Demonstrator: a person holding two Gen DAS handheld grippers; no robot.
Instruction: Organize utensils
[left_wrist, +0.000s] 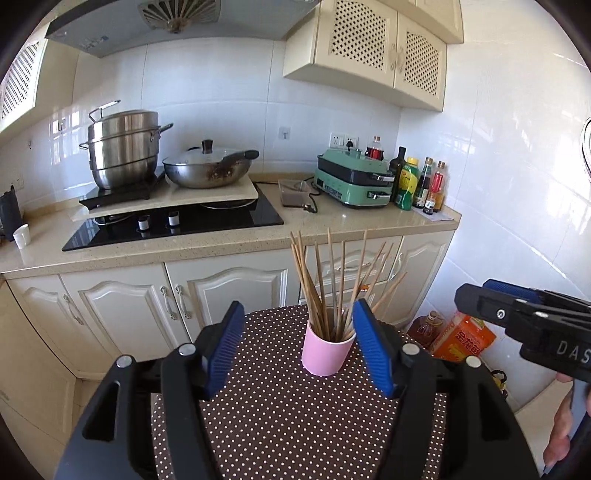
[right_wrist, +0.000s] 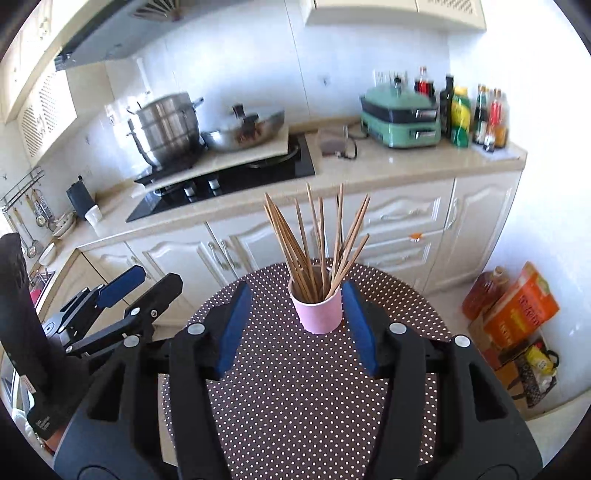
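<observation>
A pink cup (left_wrist: 327, 350) (right_wrist: 318, 311) stands upright near the far edge of a round table with a brown dotted cloth (left_wrist: 280, 413) (right_wrist: 295, 391). Several wooden chopsticks (left_wrist: 332, 280) (right_wrist: 317, 243) stand in it, fanned out. My left gripper (left_wrist: 297, 312) is open and empty, just short of the cup, its blue pads (left_wrist: 223, 350) apart. My right gripper (right_wrist: 295, 291) is open and empty, its pads (right_wrist: 358, 325) either side of the cup, not touching. Each gripper shows in the other's view: the right (left_wrist: 517, 314), the left (right_wrist: 125, 291).
Behind the table runs a kitchen counter (left_wrist: 332, 225) with a black hob (left_wrist: 173, 225), a steel pot (left_wrist: 123, 147), a wok (left_wrist: 207, 166), a green electric cooker (left_wrist: 354, 181) and bottles (left_wrist: 417, 181). An orange box (right_wrist: 517, 310) and oil bottle (right_wrist: 484, 291) sit on the floor at right.
</observation>
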